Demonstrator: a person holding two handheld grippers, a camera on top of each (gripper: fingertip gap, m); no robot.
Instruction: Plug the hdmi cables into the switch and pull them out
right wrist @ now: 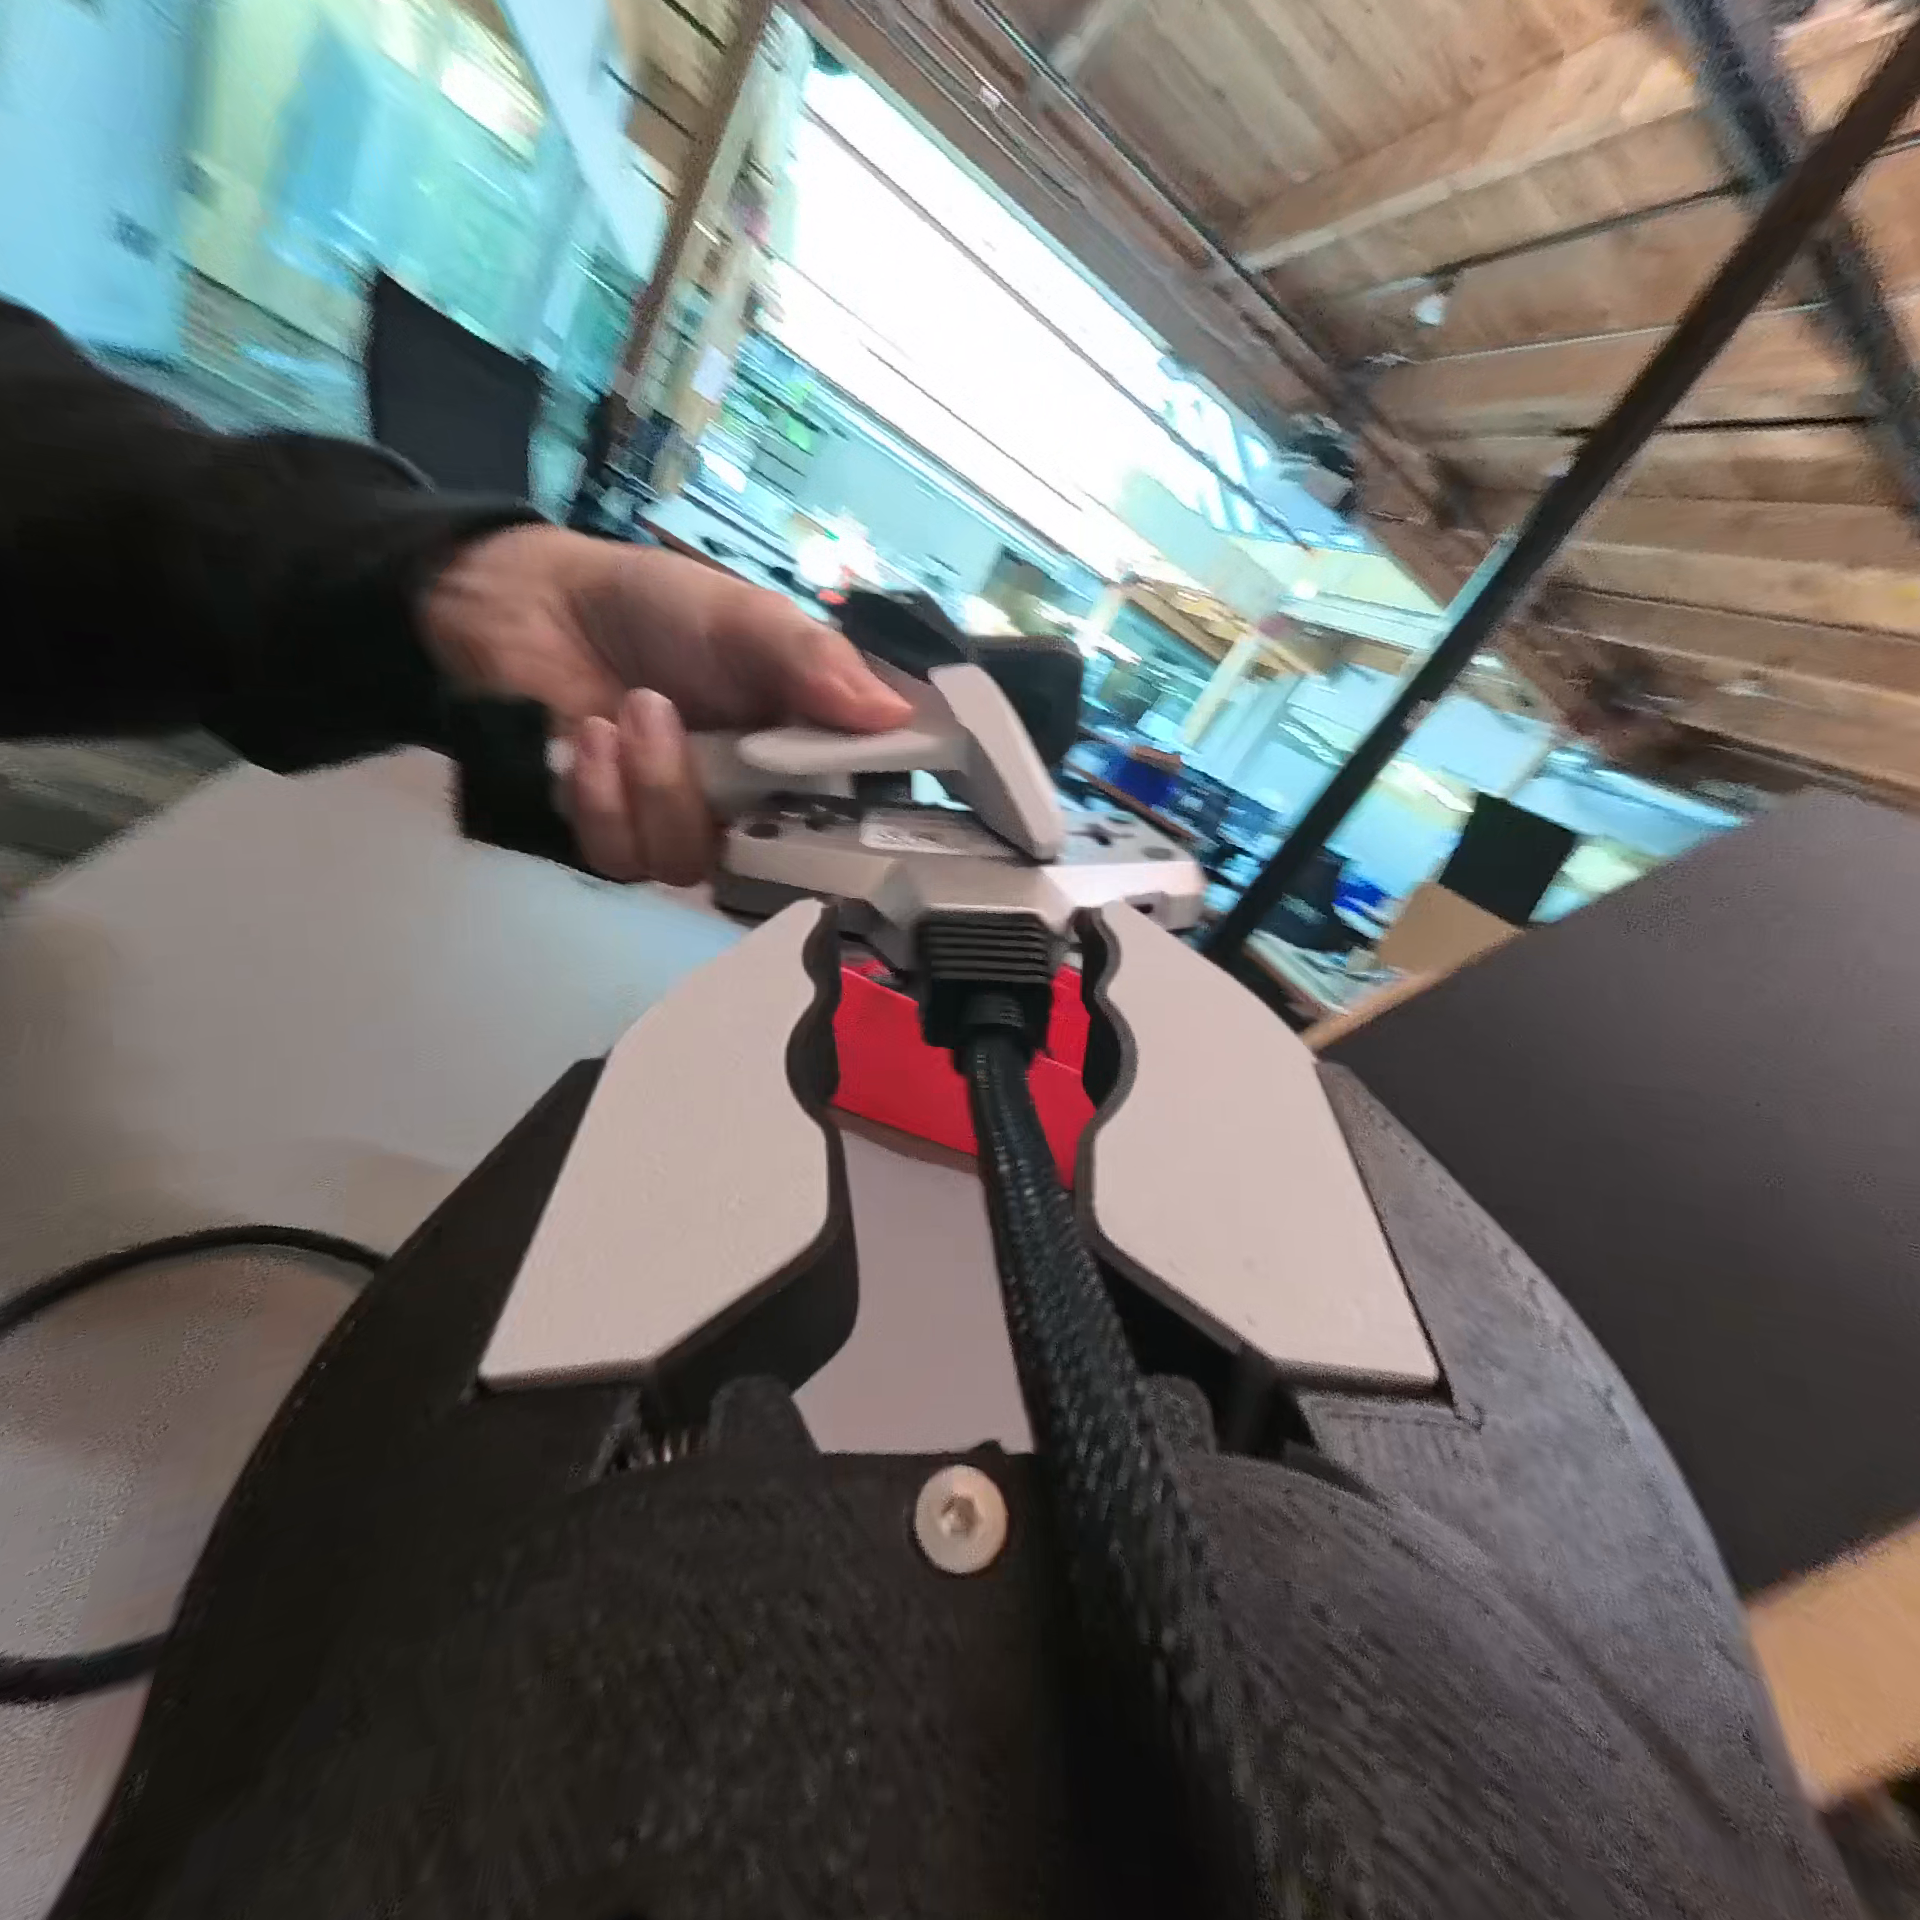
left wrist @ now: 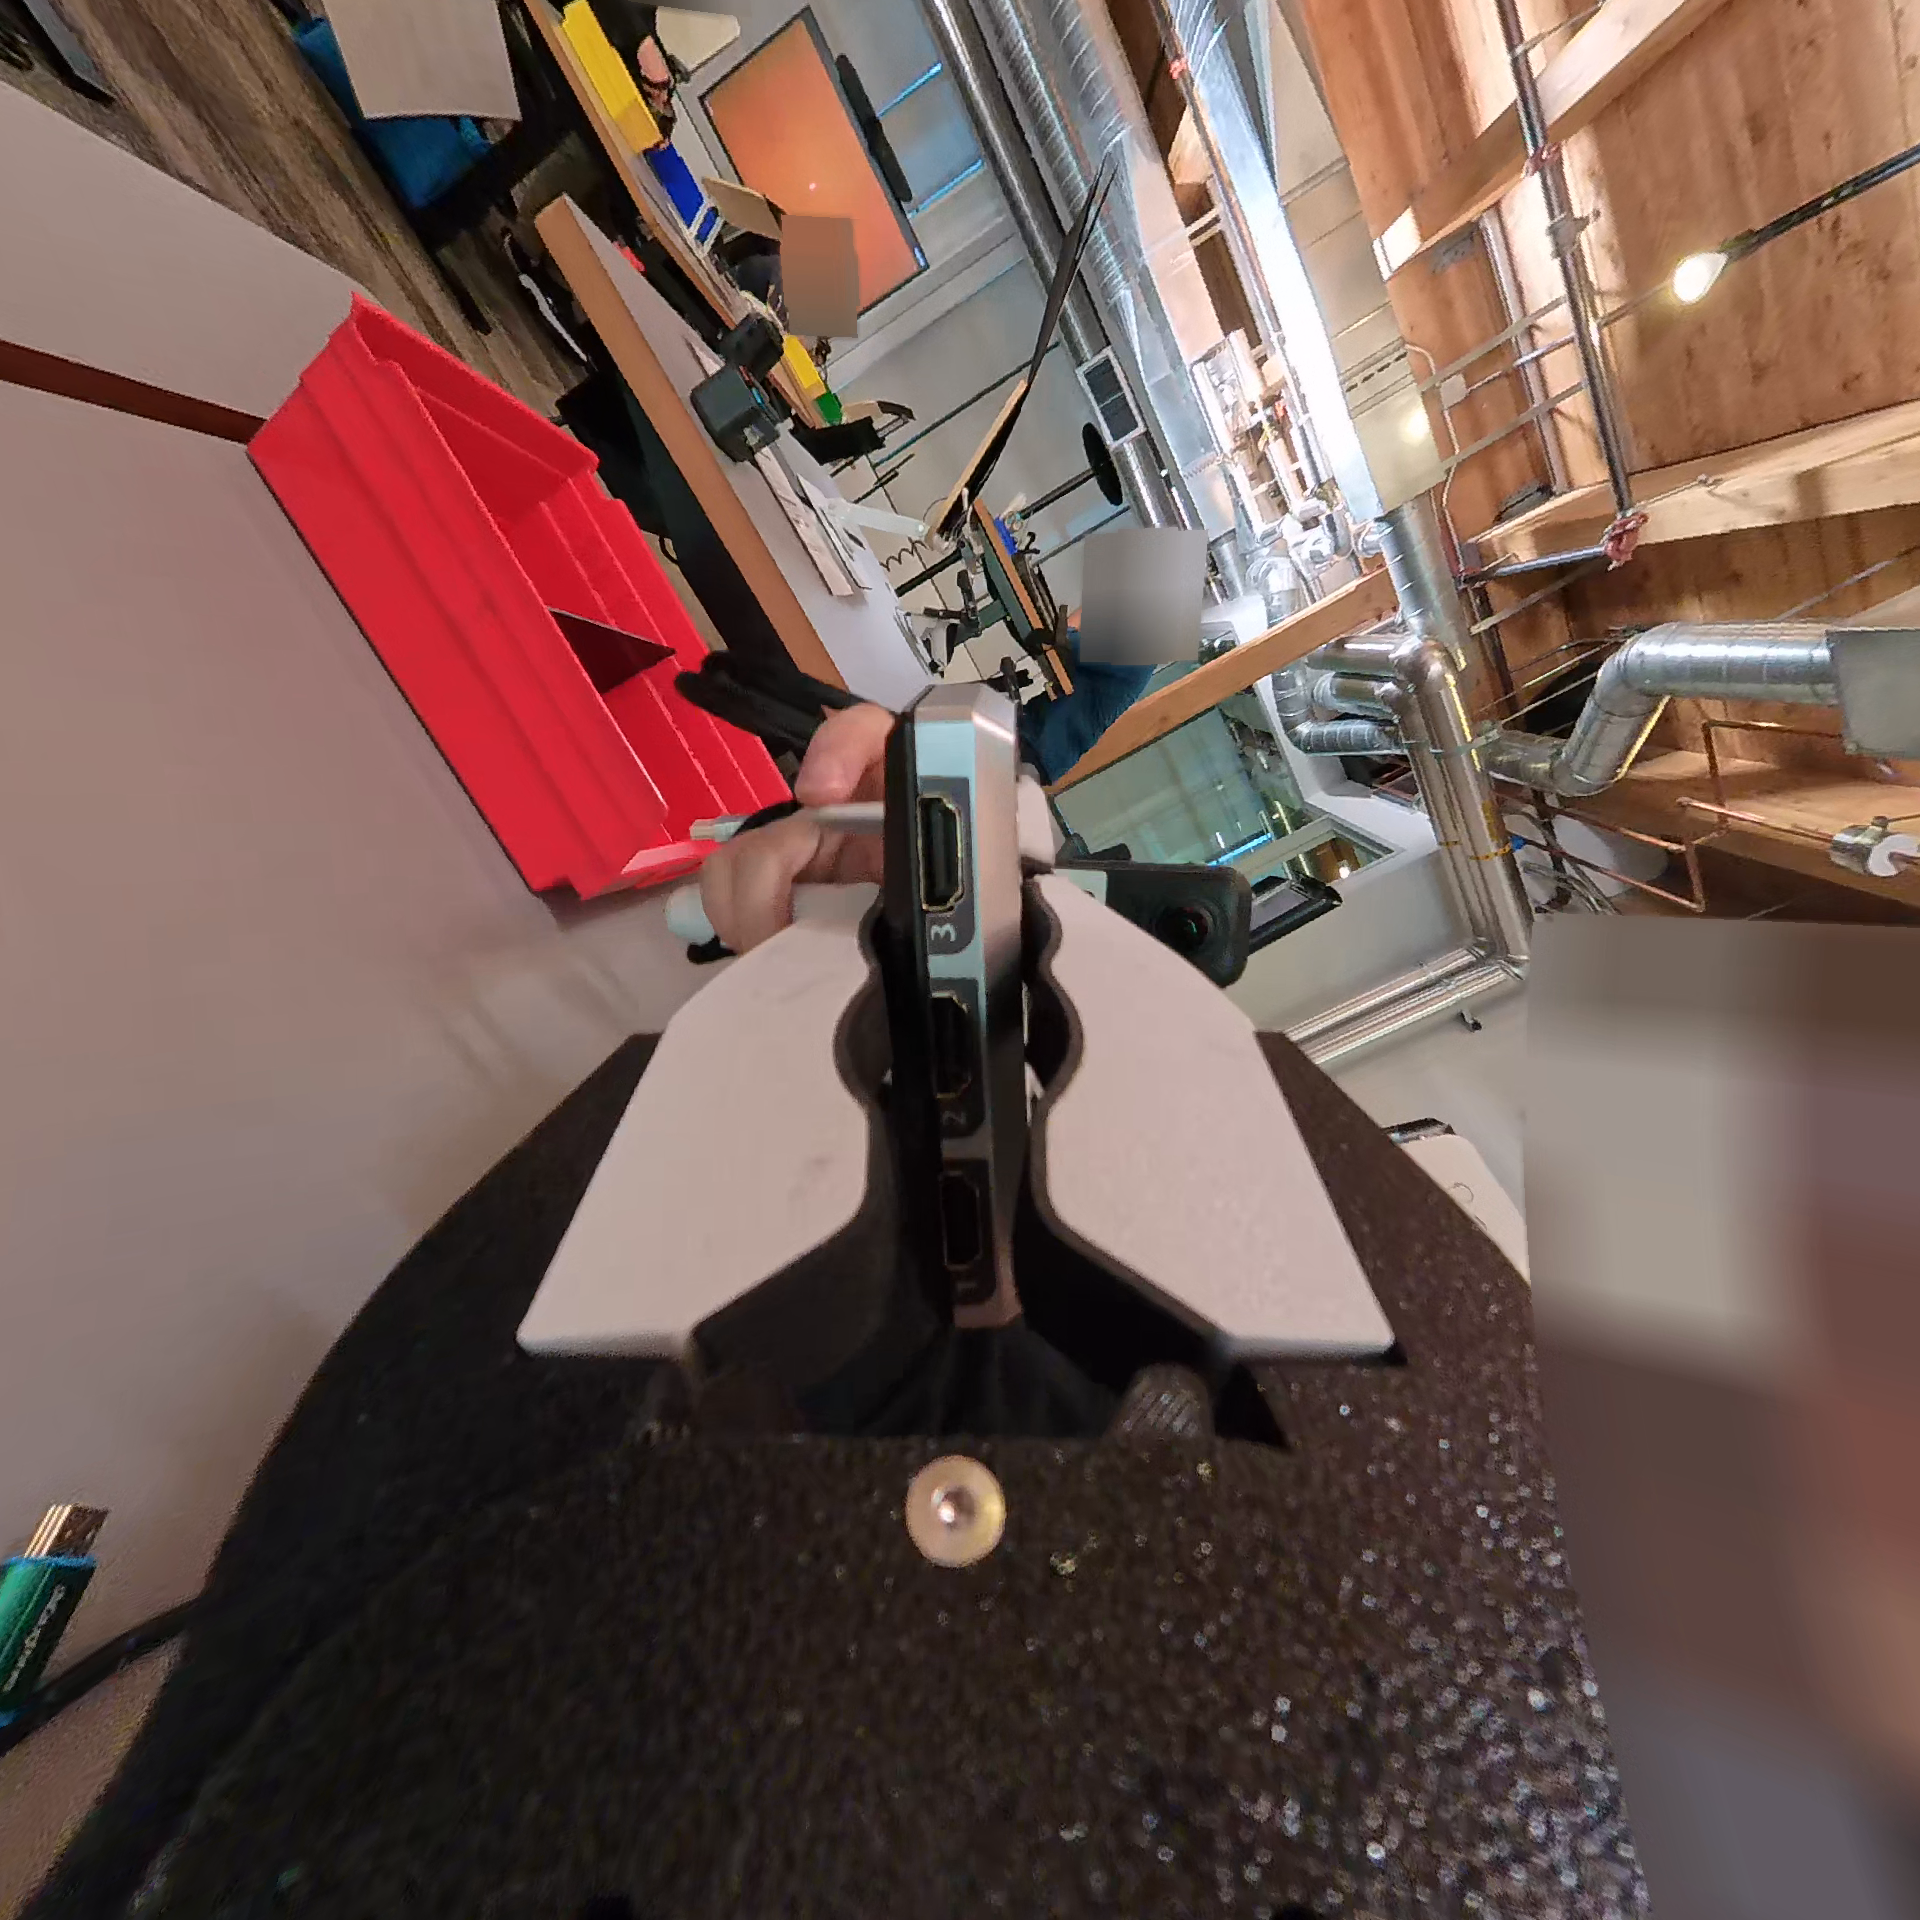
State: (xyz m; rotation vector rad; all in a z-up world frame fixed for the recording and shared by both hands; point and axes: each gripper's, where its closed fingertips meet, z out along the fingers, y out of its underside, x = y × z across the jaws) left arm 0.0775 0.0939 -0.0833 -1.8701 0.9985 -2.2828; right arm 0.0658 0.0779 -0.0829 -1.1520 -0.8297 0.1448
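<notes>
Switch (left wrist: 961, 997) sits edge-on between my left fingers (left wrist: 800, 1122), which are pinched on its flat faces. Its long axis runs straight away from that hand. The row of three ports faces sideways, and all three look empty from the left wrist view.

My right fingers (right wrist: 1195, 1143) stand apart. A ribbed black plug (right wrist: 985, 951) lies between their tips, with its braided cable (right wrist: 1049, 1268) trailing back through the gap and over the body of my right gripper (right wrist: 961, 966). I cannot tell whether the tips are touching the plug's sides; the gap looks wider than the plug.

In the right wrist view, the plug's nose points at the pale underside of the left gripper (right wrist: 935, 842), where a hand (right wrist: 644, 675) holds it. The switch itself is not clearly seen there. The view is blurred, so I cannot say whether the plug is seated or just short.

I judge the coming move turns on one line: plug axis square to the port edge, along the cable's run. A red bin (left wrist: 499, 613) sits on the bench (left wrist: 187, 831) beyond.
</notes>
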